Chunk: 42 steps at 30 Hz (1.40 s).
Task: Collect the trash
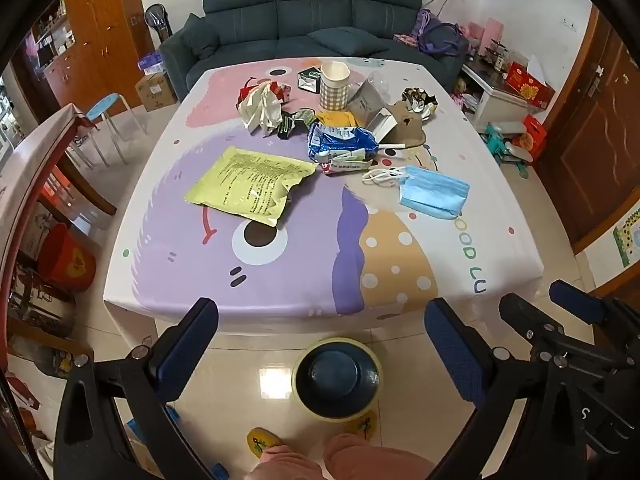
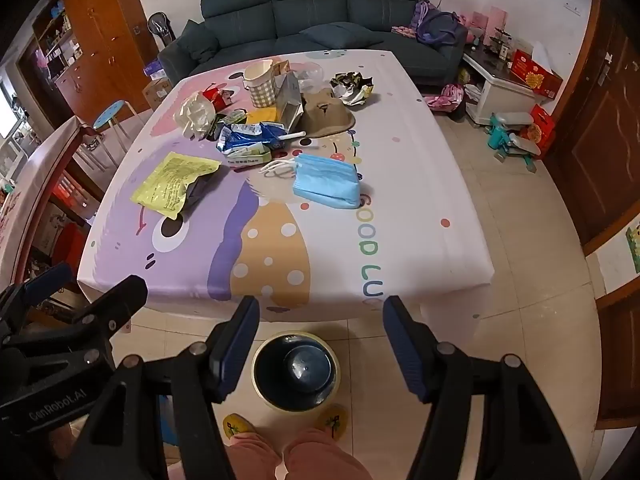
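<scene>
A: A square worktop under a pastel cartoon cloth fills a tiled living room, with a dark three-seat sofa against the far wall and wooden cabinets at left.

B: Litter sits on the worktop's far half: a yellow printed pouch, a stack of blue face masks, a blue crinkled wrapper, a crumpled white bag and a checked paper cup, standing upright.

A: And the bin?

B: A dark round bin with a pale rim stands on the floor at the worktop's near edge, just ahead of the person's yellow slippers.

A: The tongs?

B: The left tongs and the right tongs both hang spread wide above the bin, tilted steeply down, gripping nothing.

A: Elsewhere?

B: A blue stool stands left of the worktop; toys and red boxes crowd the right corner.
</scene>
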Each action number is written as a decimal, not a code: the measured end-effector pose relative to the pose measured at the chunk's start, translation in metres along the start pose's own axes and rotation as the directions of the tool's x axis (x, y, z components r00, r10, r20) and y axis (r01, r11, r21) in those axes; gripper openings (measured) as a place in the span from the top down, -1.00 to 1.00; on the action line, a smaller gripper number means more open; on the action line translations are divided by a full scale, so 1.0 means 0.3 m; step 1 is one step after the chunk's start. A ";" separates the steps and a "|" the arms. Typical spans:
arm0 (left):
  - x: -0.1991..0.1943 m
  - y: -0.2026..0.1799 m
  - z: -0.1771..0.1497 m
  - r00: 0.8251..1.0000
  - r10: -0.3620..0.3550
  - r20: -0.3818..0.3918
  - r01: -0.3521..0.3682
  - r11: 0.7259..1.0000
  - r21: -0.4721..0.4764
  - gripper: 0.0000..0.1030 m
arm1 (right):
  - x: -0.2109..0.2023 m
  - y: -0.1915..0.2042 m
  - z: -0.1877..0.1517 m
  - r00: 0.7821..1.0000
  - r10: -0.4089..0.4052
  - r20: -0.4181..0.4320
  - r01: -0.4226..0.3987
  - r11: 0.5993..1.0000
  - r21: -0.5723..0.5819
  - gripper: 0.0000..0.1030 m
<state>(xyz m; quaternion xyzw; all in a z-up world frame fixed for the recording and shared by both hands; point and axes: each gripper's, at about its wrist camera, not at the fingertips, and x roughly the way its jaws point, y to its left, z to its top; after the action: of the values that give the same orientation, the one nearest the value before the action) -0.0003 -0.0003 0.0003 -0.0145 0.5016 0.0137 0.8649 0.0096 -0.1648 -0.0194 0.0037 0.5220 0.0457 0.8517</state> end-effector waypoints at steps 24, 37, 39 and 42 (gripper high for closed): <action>-0.015 0.022 -0.003 1.000 -0.010 0.014 0.011 0.999 -0.047 -0.94 | -0.014 0.025 0.012 1.000 -0.005 0.003 0.005 0.999 -0.037 -0.26; -0.012 0.028 -0.007 1.000 0.006 0.011 -0.005 0.998 -0.059 -0.94 | -0.005 0.036 0.018 1.000 0.001 0.000 -0.001 0.999 -0.048 -0.26; -0.011 0.029 -0.008 1.000 0.004 0.010 -0.003 0.998 -0.059 -0.94 | -0.005 0.036 0.018 1.000 0.000 0.000 0.000 0.999 -0.048 -0.26; -0.009 0.030 -0.010 1.000 0.007 0.007 -0.006 0.998 -0.060 -0.94 | -0.005 0.037 0.018 1.000 -0.001 0.000 0.001 0.999 -0.048 -0.26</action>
<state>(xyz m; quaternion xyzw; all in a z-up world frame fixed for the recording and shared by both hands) -0.0046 0.0084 0.0011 -0.0389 0.4979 0.0317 0.8658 0.0129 -0.1536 -0.0148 -0.0171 0.5207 0.0577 0.8516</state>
